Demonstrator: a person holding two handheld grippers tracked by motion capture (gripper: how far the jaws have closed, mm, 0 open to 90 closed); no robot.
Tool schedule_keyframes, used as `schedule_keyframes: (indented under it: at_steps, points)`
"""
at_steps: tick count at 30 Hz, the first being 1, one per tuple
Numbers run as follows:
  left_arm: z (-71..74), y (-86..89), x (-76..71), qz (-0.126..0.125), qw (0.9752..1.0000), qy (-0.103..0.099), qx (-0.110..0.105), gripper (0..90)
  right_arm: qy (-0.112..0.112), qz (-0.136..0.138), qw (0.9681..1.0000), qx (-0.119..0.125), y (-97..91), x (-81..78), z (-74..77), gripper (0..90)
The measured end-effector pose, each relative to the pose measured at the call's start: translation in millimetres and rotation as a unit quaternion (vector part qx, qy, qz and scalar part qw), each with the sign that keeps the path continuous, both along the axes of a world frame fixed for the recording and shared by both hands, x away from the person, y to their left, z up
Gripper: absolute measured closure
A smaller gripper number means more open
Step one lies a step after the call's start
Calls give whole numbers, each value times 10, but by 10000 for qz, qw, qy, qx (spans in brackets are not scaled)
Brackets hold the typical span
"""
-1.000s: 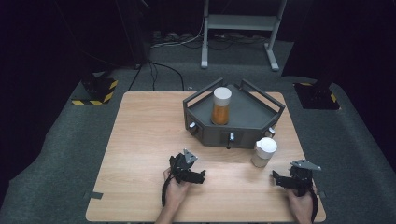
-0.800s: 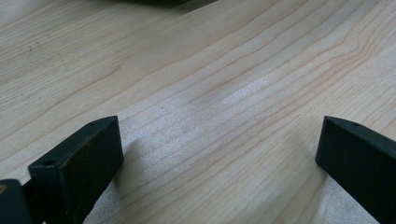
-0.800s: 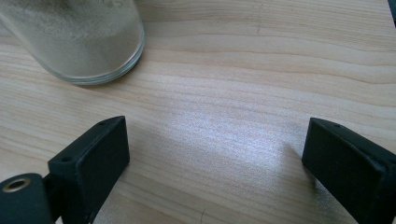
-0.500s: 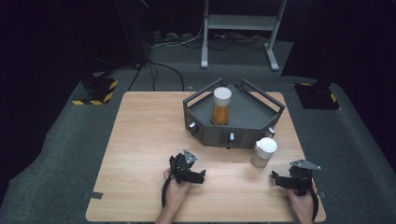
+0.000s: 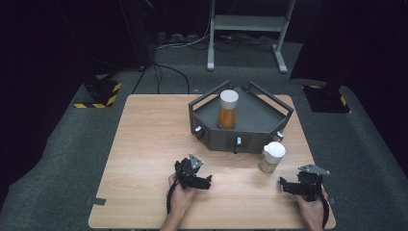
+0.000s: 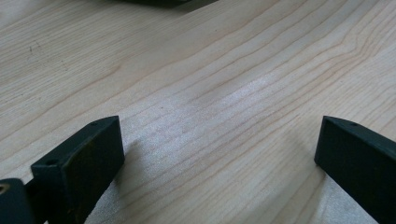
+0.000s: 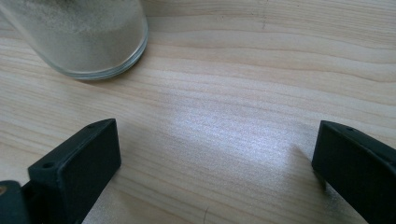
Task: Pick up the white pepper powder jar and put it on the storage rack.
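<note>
Pale-grained wooden table (image 5: 144, 139), round glass jar (image 7: 84, 37) of fine powder, white-capped, left gripper (image 6: 219, 154) spread, right gripper (image 7: 217, 154) just opened wide, nothing pinched.

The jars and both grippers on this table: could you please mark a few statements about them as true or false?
1. The jar with orange contents stands upright inside the dark tray. True.
2. The pale jar with the white lid stands inside the tray too. False: it stands on the wooden table, just in front of the tray's near right side.
3. The right gripper is clamped on the pale jar. False: its jaws stand wide apart over bare wood, having just been opening, and the jar sits ahead of them, off to one side.
4. The left gripper is open with nothing between its jaws. True.
5. Both jars lie on their sides. False: both stand upright.
</note>
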State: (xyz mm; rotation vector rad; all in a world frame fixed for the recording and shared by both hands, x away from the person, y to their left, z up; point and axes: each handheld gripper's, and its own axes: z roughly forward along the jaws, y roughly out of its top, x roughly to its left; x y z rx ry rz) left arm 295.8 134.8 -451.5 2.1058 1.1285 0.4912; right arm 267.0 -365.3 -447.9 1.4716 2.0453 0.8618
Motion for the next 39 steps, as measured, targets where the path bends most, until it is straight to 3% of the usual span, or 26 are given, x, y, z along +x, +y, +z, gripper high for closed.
schedule_keyframes:
  at_steps: [13, 25, 39]
  points:
    - [-1, 1, -2, -1, 10000, -1, -8, 17, -134, 347, 9992, 122, 75, -71, 42, 4]
    - [-1, 1, -3, -2, 10000, -3, -5, 17, -204, 634, 9975, 250, 231, 4, 75, 15]
    - [-3, 1, -8, 1, 10000, -9, -14, 21, -303, 610, 9961, 569, 311, 169, 118, 51]
